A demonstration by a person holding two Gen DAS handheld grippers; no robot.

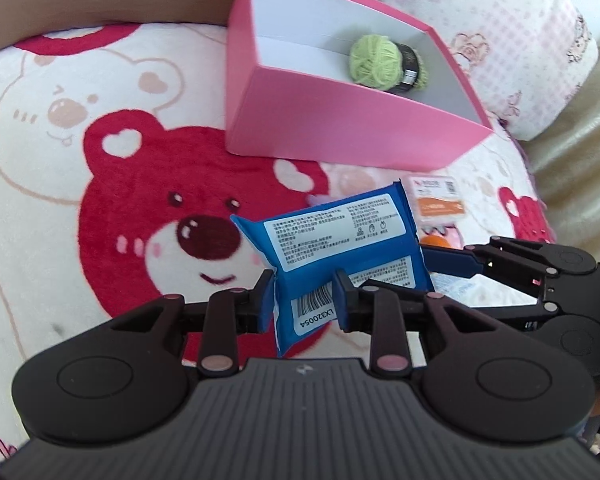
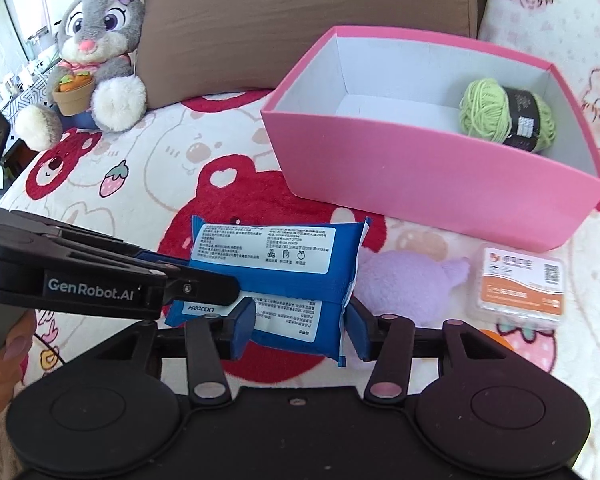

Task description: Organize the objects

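A blue wipes pack (image 1: 332, 248) with a white label is held by both grippers just above the bear blanket. My left gripper (image 1: 302, 300) is shut on its barcode end. My right gripper (image 2: 298, 330) is shut on the other end of the pack (image 2: 276, 276); its arm also shows at the right of the left wrist view (image 1: 452, 260). The pink box (image 1: 300, 108) stands behind, open-topped, with a green yarn ball (image 1: 380, 62) inside at its right end. The box (image 2: 420, 176) and yarn (image 2: 504, 114) show in the right wrist view too.
A purple plush (image 2: 408, 284) lies right of the pack. A small clear case with an orange label (image 2: 520, 288) lies further right. A grey rabbit toy (image 2: 96, 52) sits at the back left against a brown cushion (image 2: 280, 28). A pink patterned pillow (image 1: 500, 32) lies right of the box.
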